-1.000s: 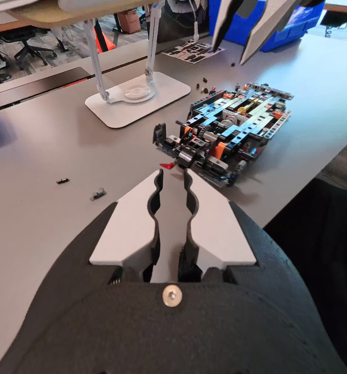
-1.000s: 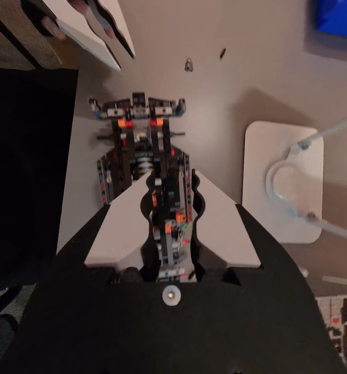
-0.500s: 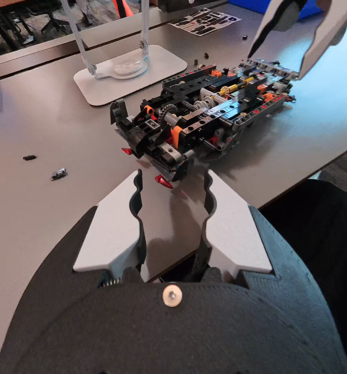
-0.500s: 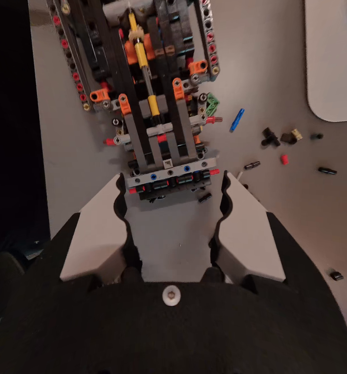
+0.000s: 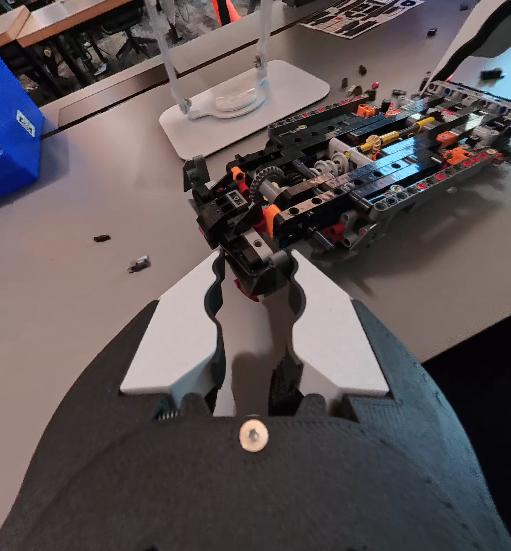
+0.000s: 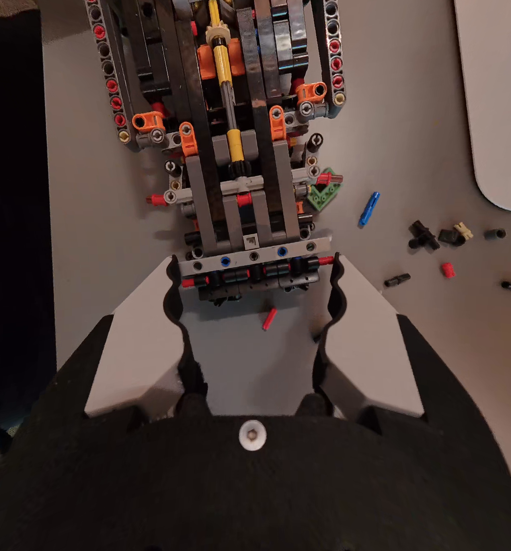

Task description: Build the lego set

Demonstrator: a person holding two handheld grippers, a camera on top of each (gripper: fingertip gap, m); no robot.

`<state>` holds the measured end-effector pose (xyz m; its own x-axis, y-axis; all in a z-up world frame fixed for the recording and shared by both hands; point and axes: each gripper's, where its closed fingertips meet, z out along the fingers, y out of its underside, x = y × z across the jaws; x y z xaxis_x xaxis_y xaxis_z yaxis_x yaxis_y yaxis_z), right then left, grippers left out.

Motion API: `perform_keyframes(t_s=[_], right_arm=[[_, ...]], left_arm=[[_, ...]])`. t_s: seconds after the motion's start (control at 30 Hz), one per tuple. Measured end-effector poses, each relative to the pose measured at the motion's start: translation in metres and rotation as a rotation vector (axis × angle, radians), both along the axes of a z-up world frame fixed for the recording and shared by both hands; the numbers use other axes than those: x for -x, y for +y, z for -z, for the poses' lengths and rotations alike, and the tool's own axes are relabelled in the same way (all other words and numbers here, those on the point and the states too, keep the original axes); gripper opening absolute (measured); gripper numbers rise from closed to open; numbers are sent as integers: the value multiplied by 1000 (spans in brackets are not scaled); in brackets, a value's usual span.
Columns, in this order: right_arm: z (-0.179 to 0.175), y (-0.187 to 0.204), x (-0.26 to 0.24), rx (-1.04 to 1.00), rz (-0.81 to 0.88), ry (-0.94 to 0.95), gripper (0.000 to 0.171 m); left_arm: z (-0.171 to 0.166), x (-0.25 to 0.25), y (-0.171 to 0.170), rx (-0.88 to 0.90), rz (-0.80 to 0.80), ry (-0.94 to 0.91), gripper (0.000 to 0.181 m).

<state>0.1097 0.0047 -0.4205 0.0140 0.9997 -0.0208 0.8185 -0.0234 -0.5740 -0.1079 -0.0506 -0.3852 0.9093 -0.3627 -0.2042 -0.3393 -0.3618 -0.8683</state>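
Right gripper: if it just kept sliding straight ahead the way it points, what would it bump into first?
Most likely the lego car chassis. The right gripper is open, and the chassis's grey end beam already sits between its fingertips. Whether the fingertips already touch it is unclear.

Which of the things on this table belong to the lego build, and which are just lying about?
Part of the build:
lego car chassis
left gripper, closing on its near end
right gripper, at its far end
loose blue pin
loose red pin

Just lying about:
white stand base
blue bin
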Motion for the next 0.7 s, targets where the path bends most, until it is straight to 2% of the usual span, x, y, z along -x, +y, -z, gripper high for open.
perform_keyframes(t_s=[0.53,0.7], right_arm=[[-8,-1,80,0,90,65,99],[-20,7,74,-12,112,108,101]], left_arm=[[6,87,29,41,-36,9,36],[-1,92,25,17,-37,-32,49]])
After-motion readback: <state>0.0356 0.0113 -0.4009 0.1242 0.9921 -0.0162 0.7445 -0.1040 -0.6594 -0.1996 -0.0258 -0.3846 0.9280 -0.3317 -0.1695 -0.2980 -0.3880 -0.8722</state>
